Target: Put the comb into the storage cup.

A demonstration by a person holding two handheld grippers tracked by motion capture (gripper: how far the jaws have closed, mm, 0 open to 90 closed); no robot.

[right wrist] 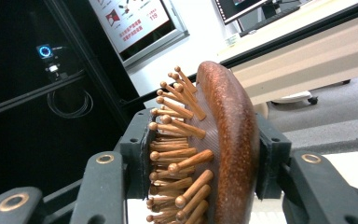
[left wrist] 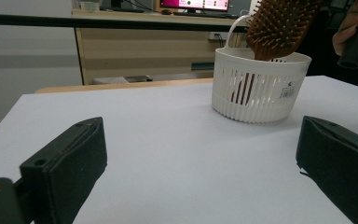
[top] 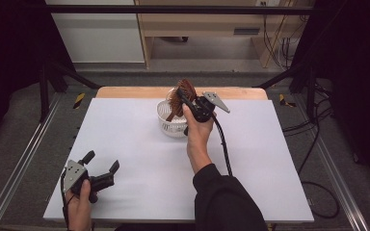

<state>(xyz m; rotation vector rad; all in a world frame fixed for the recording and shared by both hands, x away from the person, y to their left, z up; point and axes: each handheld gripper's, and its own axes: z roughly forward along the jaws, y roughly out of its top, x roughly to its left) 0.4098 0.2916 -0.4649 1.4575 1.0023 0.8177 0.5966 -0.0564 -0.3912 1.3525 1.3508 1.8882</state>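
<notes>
Right gripper view shows the right gripper [right wrist: 200,154] with its jaws clamped on the head of a brown wooden paddle hairbrush with wooden pins [right wrist: 223,140], one jaw on the pins, the other on the smooth back. Below these jaws the handle reaches down into a white slotted plastic basket [top: 165,115] on the white table [top: 139,159]. I judge the brush is being lowered; keep it upright and release only when it rests. The left gripper [top: 100,169] rests with jaws apart, empty between them.
</notes>
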